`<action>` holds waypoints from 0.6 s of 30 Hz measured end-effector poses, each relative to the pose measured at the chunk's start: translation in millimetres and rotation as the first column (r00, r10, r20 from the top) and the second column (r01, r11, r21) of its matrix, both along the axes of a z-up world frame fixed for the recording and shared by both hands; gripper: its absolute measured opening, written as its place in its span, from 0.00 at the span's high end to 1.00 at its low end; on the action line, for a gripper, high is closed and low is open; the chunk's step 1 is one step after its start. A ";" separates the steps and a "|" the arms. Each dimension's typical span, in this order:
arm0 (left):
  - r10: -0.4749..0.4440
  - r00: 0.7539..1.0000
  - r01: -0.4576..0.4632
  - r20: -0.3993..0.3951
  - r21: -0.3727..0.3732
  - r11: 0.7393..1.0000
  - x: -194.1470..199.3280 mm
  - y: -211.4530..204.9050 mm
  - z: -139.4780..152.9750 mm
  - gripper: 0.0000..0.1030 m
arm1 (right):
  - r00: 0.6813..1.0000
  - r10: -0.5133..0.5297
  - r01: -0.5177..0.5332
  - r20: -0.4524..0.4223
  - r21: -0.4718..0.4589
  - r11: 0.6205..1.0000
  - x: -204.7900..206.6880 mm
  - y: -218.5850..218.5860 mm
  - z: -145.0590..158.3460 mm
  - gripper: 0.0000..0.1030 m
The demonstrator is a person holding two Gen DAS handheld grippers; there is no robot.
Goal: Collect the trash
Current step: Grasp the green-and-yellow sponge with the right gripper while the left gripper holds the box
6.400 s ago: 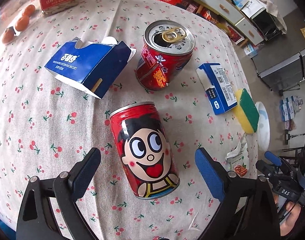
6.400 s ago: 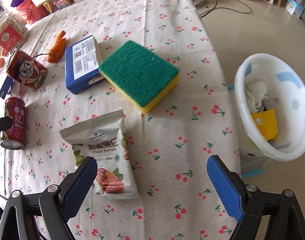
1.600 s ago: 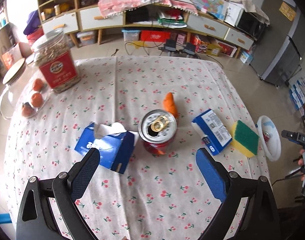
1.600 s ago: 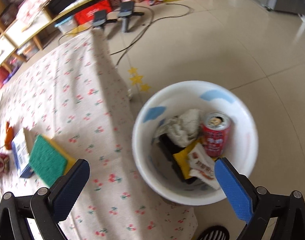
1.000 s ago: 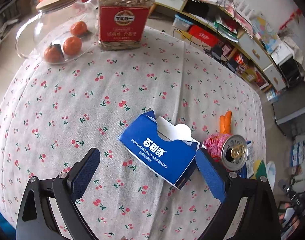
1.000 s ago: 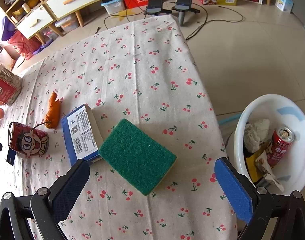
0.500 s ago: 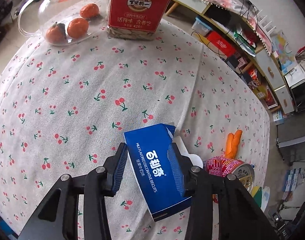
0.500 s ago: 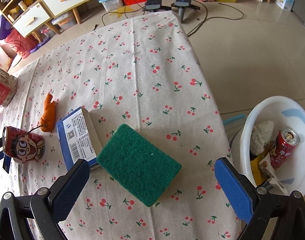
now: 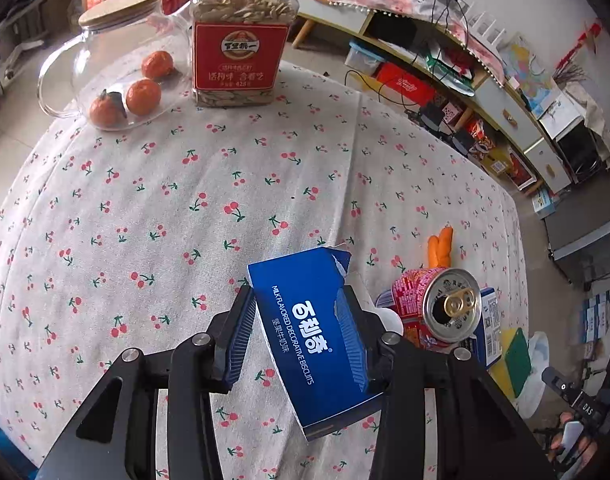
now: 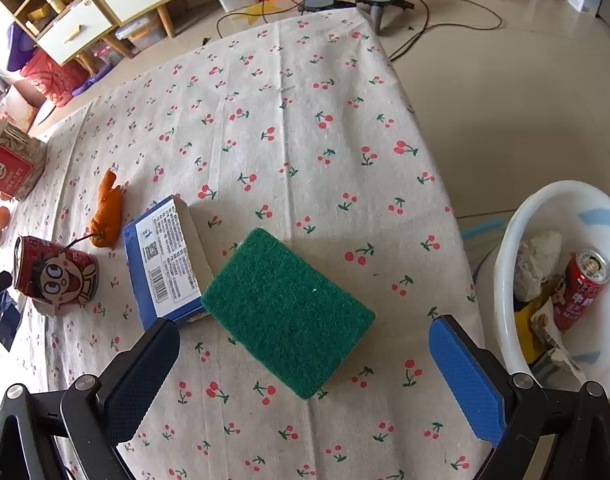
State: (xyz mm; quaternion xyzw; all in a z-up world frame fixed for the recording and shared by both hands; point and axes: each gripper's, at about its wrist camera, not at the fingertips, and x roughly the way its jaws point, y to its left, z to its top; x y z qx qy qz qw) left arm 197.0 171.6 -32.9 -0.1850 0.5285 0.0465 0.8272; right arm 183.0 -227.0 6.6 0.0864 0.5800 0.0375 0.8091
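Observation:
My left gripper (image 9: pixel 297 320) is shut on a torn, empty blue biscuit box (image 9: pixel 313 340), holding it tilted just above the cherry-print tablecloth (image 9: pixel 165 200). To its right stands an opened red can (image 9: pixel 437 312), which the right wrist view shows at far left as the red can (image 10: pixel 55 276). My right gripper (image 10: pixel 305 364) is open above a green sponge (image 10: pixel 285 312), touching nothing. Left of the sponge lies a second blue box (image 10: pixel 167 260). A white bin (image 10: pixel 545 216) on the floor at right holds a red can (image 10: pixel 581 284) and crumpled wrappers.
At the table's far side stand a seed jar (image 9: pixel 241 36) and a glass pitcher (image 9: pixel 117 60) holding oranges. An orange scrap (image 10: pixel 107 210) lies near the second box. The table edge (image 10: pixel 437 184) drops to a tiled floor, with shelves and cables (image 10: pixel 445 12) beyond.
The left jaws closed from wide open onto the blue box and lifted it off the cloth. The right gripper stays open and has shifted slightly over the sponge.

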 end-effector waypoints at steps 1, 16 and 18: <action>-0.010 1.000 0.010 0.004 0.003 1.000 -2.6 -1.2 1.7 0.57 | 1.000 0.014 -0.014 0.003 -0.006 1.000 0.5 1.1 -0.5 0.00; -0.135 0.991 0.135 0.023 0.021 0.991 -40.1 -10.4 14.3 0.57 | 0.982 0.185 -0.190 -0.041 -0.195 0.962 14.3 28.6 -43.5 0.05; -0.152 0.988 0.152 0.025 0.022 0.988 -44.1 -12.8 15.7 0.57 | 0.980 0.195 -0.200 -0.048 -0.201 0.959 13.5 32.8 -46.7 0.12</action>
